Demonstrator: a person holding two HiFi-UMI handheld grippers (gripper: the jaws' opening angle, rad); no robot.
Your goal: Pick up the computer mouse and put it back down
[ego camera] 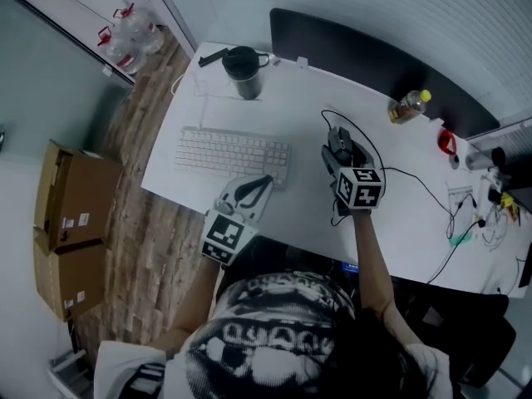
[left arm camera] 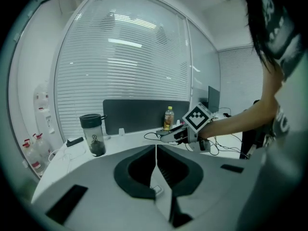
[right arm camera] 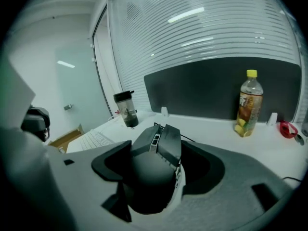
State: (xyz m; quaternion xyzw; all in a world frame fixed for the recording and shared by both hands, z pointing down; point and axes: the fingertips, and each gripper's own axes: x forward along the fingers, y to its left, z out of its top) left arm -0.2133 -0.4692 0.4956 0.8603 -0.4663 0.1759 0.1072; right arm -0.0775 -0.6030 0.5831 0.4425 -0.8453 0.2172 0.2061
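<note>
Right hand-held gripper (right arm camera: 163,149) grips the computer mouse (right arm camera: 151,179) between wide-set jaws; left hand-held gripper (left arm camera: 156,150) is closed, empty.

White desk (ego camera: 316,140), keyboard (ego camera: 233,154), tumbler (ego camera: 242,71), bottle (ego camera: 410,106)

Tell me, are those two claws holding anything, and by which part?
The right gripper clamps the black computer mouse by its two sides. The left gripper is shut on nothing.
</note>
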